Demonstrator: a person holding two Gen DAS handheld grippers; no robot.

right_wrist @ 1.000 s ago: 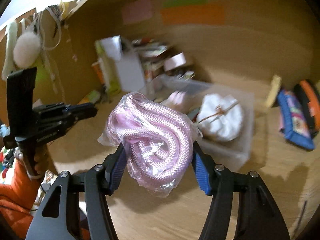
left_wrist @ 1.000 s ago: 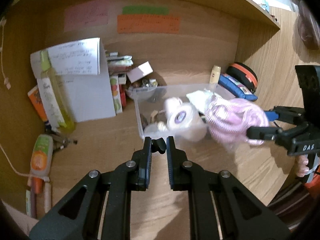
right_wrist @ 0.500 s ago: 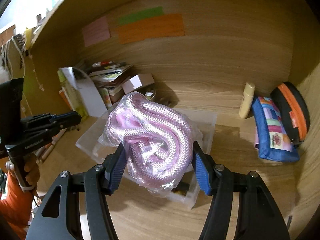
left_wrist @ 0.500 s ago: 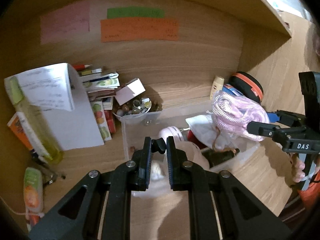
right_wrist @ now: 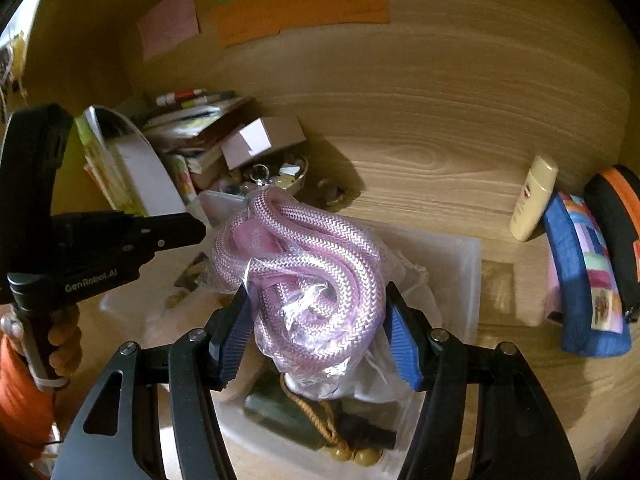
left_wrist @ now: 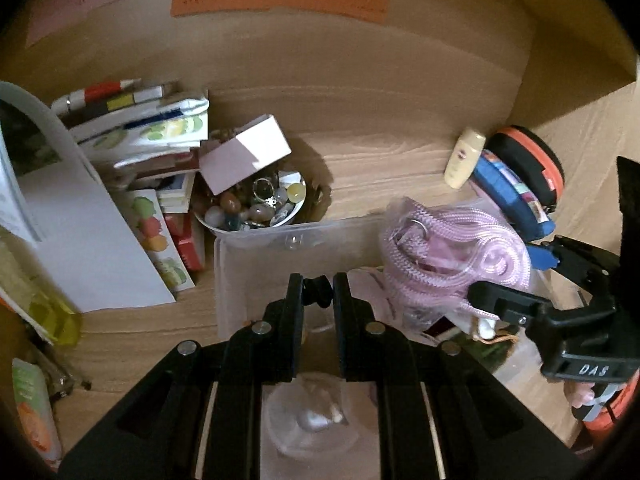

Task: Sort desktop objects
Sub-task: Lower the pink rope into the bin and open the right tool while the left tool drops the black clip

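My right gripper (right_wrist: 318,336) is shut on a bagged coil of pink rope (right_wrist: 308,272) and holds it over the clear plastic bin (right_wrist: 460,256). The rope (left_wrist: 456,256) and the right gripper (left_wrist: 520,280) also show in the left wrist view, above the bin's right half. My left gripper (left_wrist: 318,294) is shut and empty, its tips over the bin (left_wrist: 256,256). The bin holds a white cloth bundle (right_wrist: 404,304), a dark green item with beads (right_wrist: 288,412) and other things, partly hidden by the rope.
A bowl of stones (left_wrist: 256,204) with a small white box (left_wrist: 244,152) on it stands behind the bin. Books and papers (left_wrist: 100,184) lean at the left. A cream bottle (right_wrist: 534,196), a blue pouch (right_wrist: 584,276) and an orange-black case (right_wrist: 620,216) are at the right.
Both grippers have moved forward towards the bin. The rope has gone from beside the bin to above its inside. The left gripper now hangs over the bin.
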